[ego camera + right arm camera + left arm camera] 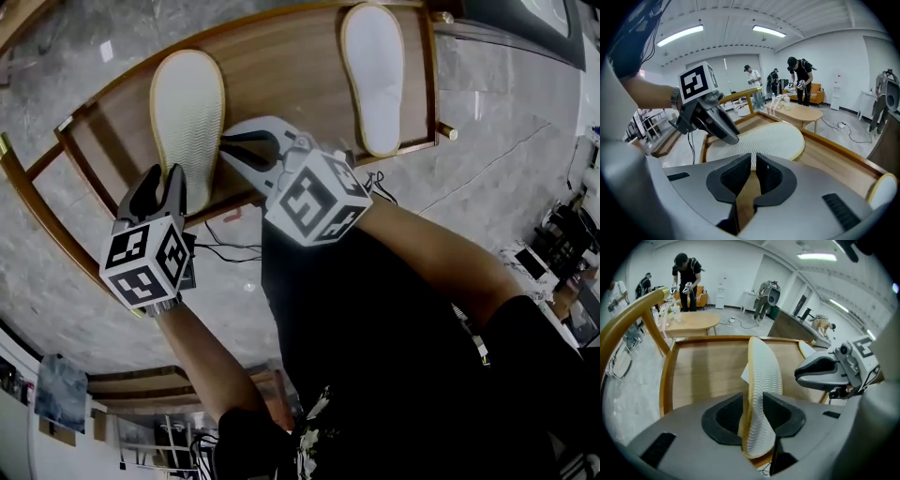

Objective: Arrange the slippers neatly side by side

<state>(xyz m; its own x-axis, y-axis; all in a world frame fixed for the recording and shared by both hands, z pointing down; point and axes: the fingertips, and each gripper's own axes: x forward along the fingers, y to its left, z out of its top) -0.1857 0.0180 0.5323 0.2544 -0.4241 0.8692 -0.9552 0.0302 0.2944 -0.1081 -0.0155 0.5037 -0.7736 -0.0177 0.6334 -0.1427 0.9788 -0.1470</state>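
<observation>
The ribbed-sole slipper (187, 108) lies sole up in the upper left of the head view. Its long axis runs from the bottom of the frame to the top, and its broader rounded end points to the top edge. Its narrower end is nearest the person, and there the left gripper (165, 190) has it. In the left gripper view the jaws are clamped tight across the slipper's thickness, one pad on the zigzag sole and the other on the side underneath.

The right gripper (232, 145) sits at that slipper's right edge, pointing leftward across the frame at it. Its jaws are drawn almost together, leaving only a thin slit with bare wood showing through and nothing held in it. The slipper's cream rim lies right at the tips.

Both slippers are in the wooden shelf (291, 66), a flat board with a raised rim all round. The second slipper (373, 77) rests in the upper right of the head view, close to the shelf's right rim, with its smooth white side up. Its long axis also runs bottom to top, leaning slightly away from the first slipper. The two are well apart, with a wide stretch of bare board between them.

Under the shelf is a grey stone floor (506, 159), and a black cable (225, 251) trails across it. Farther back in the room, seen from the left gripper, a person (686, 280) stands bent over a low wooden table (691, 323).
</observation>
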